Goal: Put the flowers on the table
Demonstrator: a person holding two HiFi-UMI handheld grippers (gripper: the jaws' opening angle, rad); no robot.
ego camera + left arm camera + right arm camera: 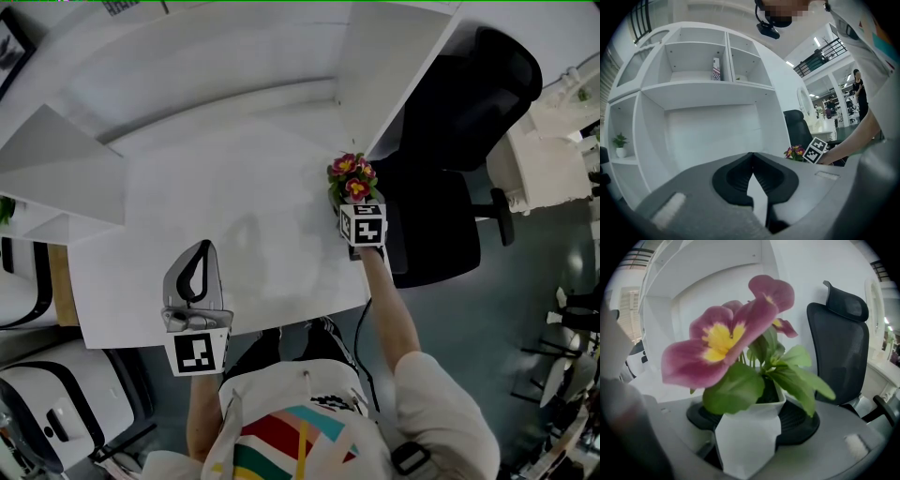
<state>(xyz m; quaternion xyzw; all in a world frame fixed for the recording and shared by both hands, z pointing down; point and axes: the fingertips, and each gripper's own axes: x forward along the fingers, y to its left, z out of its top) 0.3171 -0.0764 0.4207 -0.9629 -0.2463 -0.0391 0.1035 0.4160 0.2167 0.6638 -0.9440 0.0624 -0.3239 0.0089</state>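
The flowers [352, 178] are pink and yellow blooms with green leaves in a small white pot [747, 437]. My right gripper [354, 208] is shut on that pot, the jaws pressing its two sides. It holds the flowers at the right edge of the white table [234, 206]. Whether the pot rests on the top is hidden. My left gripper [203, 247] hovers over the table's front left part, shut and with nothing in it. Its tips meet in the left gripper view [751, 157], where the flowers [796, 152] show far to the right.
A black office chair [450, 141] stands right beside the table, close to the flowers. White shelving [698, 89] rises behind the table, with a small green plant [619, 143] and a slim box [716, 69] on it. A person's arm [394, 319] runs back from the right gripper.
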